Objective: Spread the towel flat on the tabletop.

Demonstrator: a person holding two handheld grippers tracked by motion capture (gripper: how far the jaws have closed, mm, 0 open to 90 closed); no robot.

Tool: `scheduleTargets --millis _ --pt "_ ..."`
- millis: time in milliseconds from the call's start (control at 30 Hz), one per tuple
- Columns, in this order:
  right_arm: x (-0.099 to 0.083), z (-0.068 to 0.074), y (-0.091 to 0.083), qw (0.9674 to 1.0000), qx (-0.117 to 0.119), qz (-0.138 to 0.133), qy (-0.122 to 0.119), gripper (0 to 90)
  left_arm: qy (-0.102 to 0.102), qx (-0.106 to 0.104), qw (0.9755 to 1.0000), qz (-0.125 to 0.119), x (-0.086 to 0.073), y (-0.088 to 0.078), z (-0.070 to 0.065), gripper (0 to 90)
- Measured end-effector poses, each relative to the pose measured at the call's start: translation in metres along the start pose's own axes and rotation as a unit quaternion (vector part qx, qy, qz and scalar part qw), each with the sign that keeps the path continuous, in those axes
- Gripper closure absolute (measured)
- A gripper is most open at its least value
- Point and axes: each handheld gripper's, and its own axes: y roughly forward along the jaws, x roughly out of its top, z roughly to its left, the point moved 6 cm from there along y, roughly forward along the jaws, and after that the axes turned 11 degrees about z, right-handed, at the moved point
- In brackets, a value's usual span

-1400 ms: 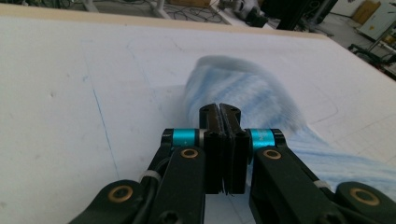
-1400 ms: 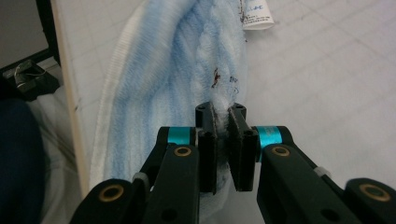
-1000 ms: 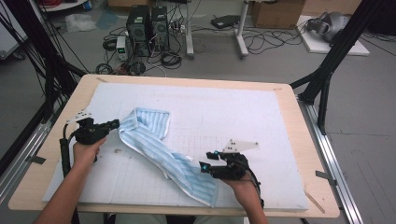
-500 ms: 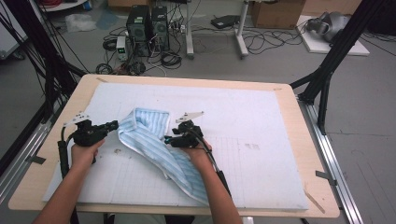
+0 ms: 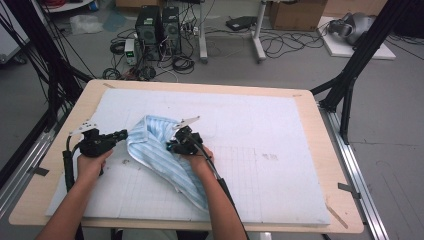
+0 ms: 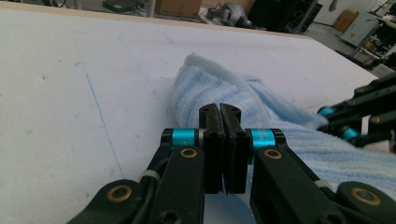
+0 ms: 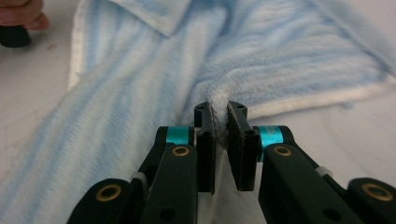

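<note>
On desk (image 5: 60, 200): R gripper (image 5: 172, 146) just clamped towel (image 5: 160, 155) edge, thin bite; L gripper (image 5: 121, 135) clenched, towel hold unclear. Risk: hem slips out w/ hard pull.

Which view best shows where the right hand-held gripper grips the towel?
The right gripper view: the towel has its white edge pinched between the jaws. The high view shows the whole towel, but small. The left gripper view shows one bunched end.

Your worktop (image 5: 320, 150): wooden board, white gridded mat (image 5: 280, 150) covering most of it. Blue-striped towel (image 5: 160, 155) lies crumpled on mat, left of centre.
</note>
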Motion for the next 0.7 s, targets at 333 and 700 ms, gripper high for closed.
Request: scheduleTargets --millis 333,700 --pt "-0.029 -0.078 -0.077 0.9884 -0.128 -0.001 0.081 82.8 0.009 -0.017 0.9997 0.017 -0.003 0.012 -0.011 85.3" --pt "-0.053 -0.123 -0.118 0.9528 -0.237 -0.036 0.186 74.1 -0.013 -0.006 0.9997 0.020 -0.004 0.017 -0.009 54.8"
